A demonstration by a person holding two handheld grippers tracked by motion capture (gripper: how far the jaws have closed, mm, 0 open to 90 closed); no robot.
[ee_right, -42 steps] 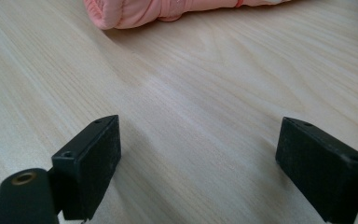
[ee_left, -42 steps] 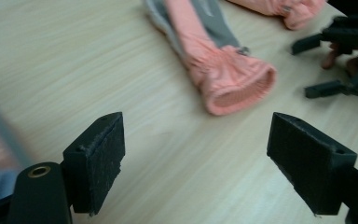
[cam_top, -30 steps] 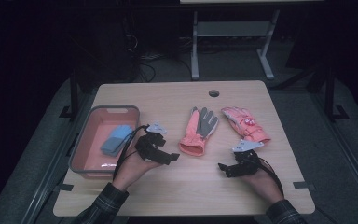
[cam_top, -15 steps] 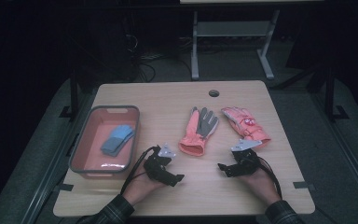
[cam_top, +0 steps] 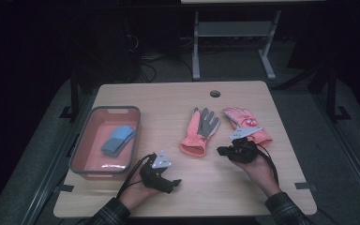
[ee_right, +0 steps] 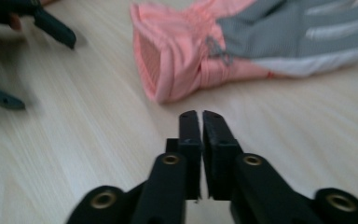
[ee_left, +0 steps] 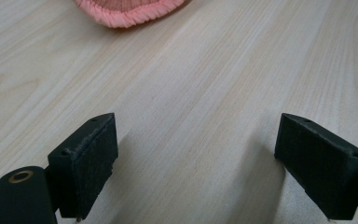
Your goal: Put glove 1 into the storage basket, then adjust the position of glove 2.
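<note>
Coral-and-grey glove (cam_top: 200, 132) lies cuff-toward-person on the counter (cam_top: 168, 101), between tools; empty-shut right tool (cam_top: 221, 151) sits nearer its cuff than wide-open left tool (cam_top: 174, 182).

The pale wooden table (ee_left: 223, 84) looked smooth and matt. The salmon-pink cloth glove with the grey palm (ee_right: 242, 46) showed a ribbed knit cuff.

On my wooden table (cam_top: 168, 98) I count two pink gloves: one with a grey palm (cam_top: 199, 131), one with a white patch (cam_top: 246, 123). One grey-rimmed pink bin (cam_top: 82, 145) holds one folded blue cloth (cam_top: 118, 139). I hold two tongs, the left gripper (cam_top: 172, 183) and the right gripper (cam_top: 221, 151), one per hand.
</note>
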